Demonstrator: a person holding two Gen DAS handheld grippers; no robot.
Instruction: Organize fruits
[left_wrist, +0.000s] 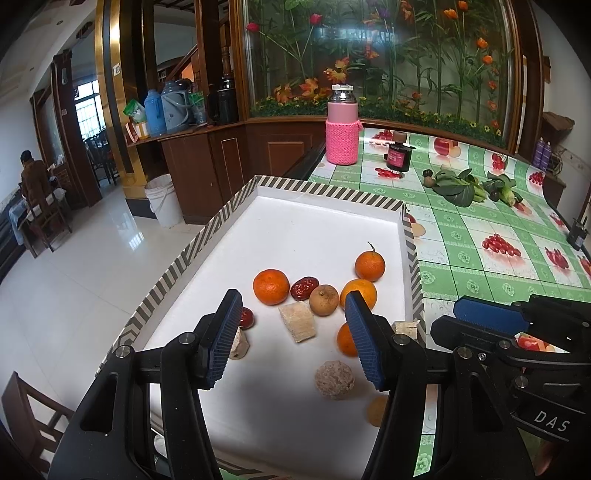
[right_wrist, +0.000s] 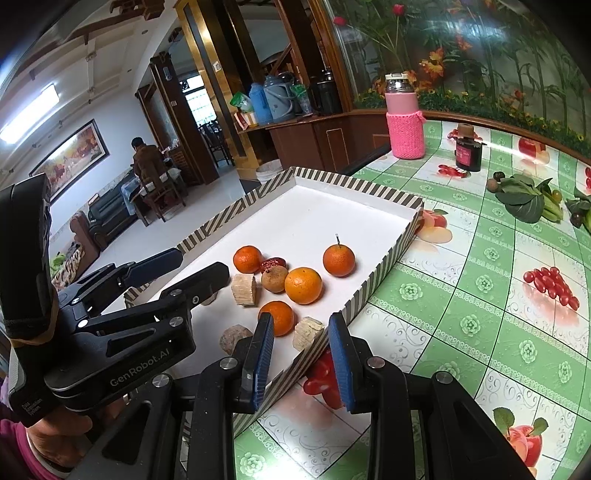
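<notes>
A white tray with a striped rim (left_wrist: 325, 192) (right_wrist: 354, 184) holds several oranges, among them one with a stem (left_wrist: 369, 266) (right_wrist: 338, 259). Beside them lie a brown longan (left_wrist: 324, 300) (right_wrist: 274, 278), red dates (left_wrist: 304, 288), beige cut chunks (left_wrist: 297, 322) (right_wrist: 243, 289) and a rough brown ball (left_wrist: 334, 380) (right_wrist: 234, 338). My left gripper (left_wrist: 293, 297) (right_wrist: 203, 262) hovers open over the tray's near end, holding nothing. My right gripper (right_wrist: 301, 319) (left_wrist: 445, 317) hangs over the tray's right wall, its jaws narrowly apart and free of the wall.
A pink knitted bottle (left_wrist: 342, 125) (right_wrist: 404, 122) and a dark jar (left_wrist: 399, 155) stand at the back of the green fruit-print tablecloth (right_wrist: 480, 288). Leafy greens (left_wrist: 458, 188) lie at the back right. The tray overhangs the table's left edge above the floor.
</notes>
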